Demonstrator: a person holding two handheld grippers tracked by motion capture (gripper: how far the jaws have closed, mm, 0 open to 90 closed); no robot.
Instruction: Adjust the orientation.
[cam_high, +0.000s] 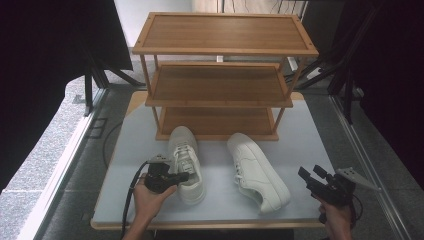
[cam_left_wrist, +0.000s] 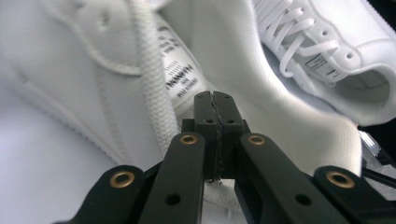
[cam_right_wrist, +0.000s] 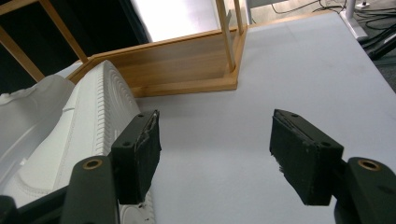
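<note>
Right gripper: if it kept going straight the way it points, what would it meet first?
Probably bare table between its open jaws, then the shoe rack's bottom shelf. The right gripper has a white shoe just beside its path.

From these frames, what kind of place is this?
Probably an indoor recording or test setup, not a home: a three-tier bamboo shoe rack and two white lace-up sneakers staged on a pale tabletop, with black curtains alongside.
</note>
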